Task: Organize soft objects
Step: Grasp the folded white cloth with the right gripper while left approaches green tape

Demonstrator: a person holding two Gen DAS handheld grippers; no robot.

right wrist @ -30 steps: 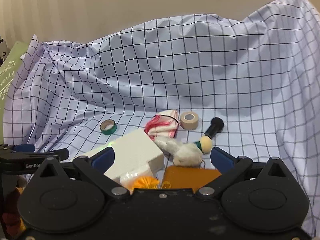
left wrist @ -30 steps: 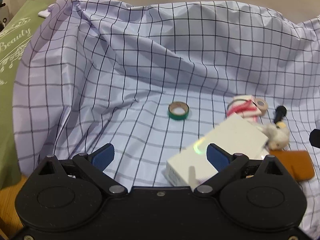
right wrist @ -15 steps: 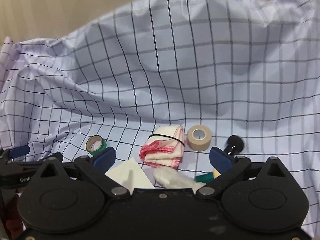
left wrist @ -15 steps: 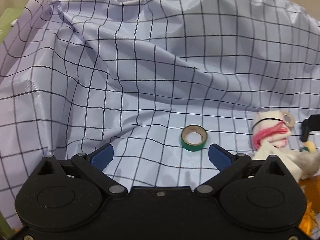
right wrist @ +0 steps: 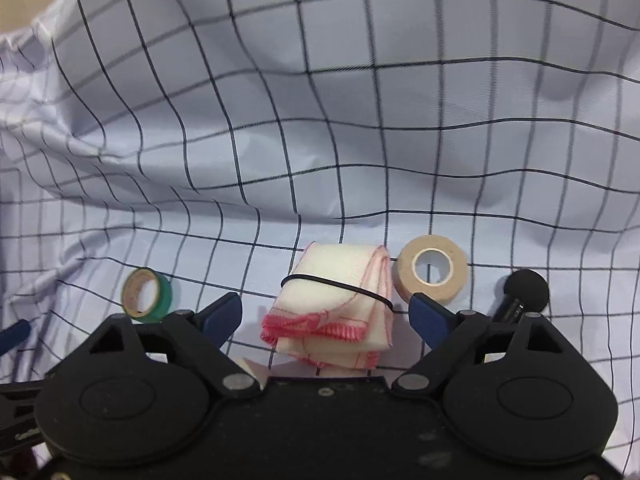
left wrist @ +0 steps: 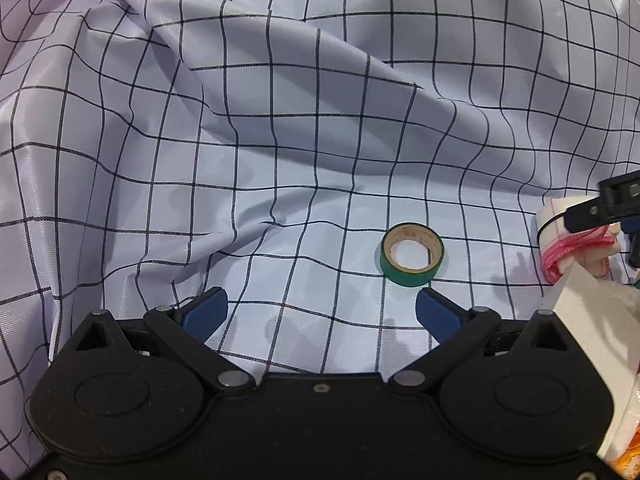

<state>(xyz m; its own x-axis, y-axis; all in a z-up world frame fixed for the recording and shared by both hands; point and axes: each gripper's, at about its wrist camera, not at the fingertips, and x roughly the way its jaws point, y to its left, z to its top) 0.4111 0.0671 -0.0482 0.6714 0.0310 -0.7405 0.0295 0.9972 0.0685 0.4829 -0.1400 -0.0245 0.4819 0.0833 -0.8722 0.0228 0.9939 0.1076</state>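
A folded white cloth with pink stitching, bound by a black band, lies on the checked sheet. My right gripper hovers over it with the cloth between its blue pads; the jaws are closing and the pads stand apart from the cloth. In the left wrist view the same cloth shows at the right edge, with the right gripper's black finger across it. My left gripper is open over bare sheet, and a green tape roll lies just beyond its right pad.
A beige tape roll sits right of the cloth, a black-headed tool farther right. The green tape roll lies left. A white box fills the left wrist view's lower right. The sheet rises in folds behind.
Both grippers moved forward and lower over the sheet. The right one came over the bound cloth and its jaws narrowed. The white box slid out of the left view's centre.
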